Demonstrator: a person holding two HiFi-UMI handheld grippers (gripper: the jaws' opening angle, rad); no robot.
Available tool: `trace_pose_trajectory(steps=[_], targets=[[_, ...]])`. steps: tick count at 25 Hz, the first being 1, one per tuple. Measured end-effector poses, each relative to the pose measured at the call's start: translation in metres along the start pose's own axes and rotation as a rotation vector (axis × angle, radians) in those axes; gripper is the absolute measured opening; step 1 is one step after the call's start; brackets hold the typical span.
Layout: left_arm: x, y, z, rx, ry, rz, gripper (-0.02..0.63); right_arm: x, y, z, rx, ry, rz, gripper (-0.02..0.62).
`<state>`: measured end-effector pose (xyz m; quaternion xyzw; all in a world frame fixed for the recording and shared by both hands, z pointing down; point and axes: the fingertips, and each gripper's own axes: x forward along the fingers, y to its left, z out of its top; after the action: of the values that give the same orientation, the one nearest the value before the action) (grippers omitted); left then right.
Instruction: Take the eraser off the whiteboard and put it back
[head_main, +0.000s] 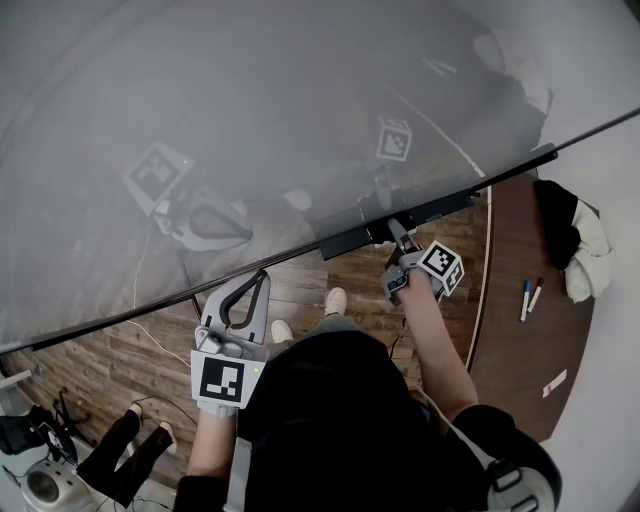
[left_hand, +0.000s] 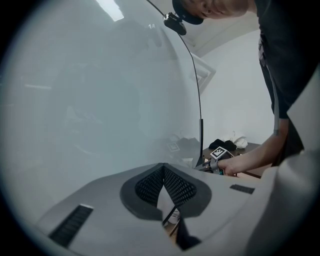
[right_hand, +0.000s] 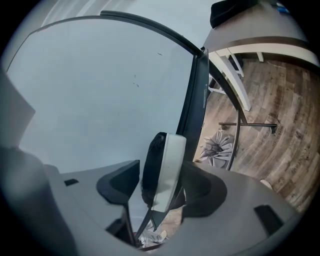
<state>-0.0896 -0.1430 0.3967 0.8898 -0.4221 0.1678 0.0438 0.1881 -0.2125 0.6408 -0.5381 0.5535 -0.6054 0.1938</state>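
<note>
The eraser (right_hand: 167, 165), a white back with black felt, stands on edge between the jaws of my right gripper (right_hand: 161, 172). Its felt faces the whiteboard (right_hand: 100, 90). The left pad stands clear of the felt with a gap showing, so the jaws are open around it. In the head view the right gripper (head_main: 398, 236) reaches to the dark tray (head_main: 345, 240) along the board's lower edge. My left gripper (head_main: 262, 278) is held further left below the board, its fingertips together and nothing between them. In its own view the left gripper (left_hand: 165, 172) points along the whiteboard (left_hand: 100, 100).
A brown table (head_main: 520, 350) stands at the right with two markers (head_main: 530, 297) and a heap of black and white cloth (head_main: 572, 240). Wood floor lies below the board. Some equipment (head_main: 40, 470) sits at the lower left. The whiteboard's dark frame (right_hand: 196, 95) runs beside the eraser.
</note>
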Motion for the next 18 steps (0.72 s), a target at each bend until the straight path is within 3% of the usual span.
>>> trace_pose_trajectory(steps=[18], targets=[[-0.007,-0.013,-0.005,-0.007,-0.016,-0.014,0.006,-0.023,-0.009,-0.002,0.018,0.009,-0.008,0.268]])
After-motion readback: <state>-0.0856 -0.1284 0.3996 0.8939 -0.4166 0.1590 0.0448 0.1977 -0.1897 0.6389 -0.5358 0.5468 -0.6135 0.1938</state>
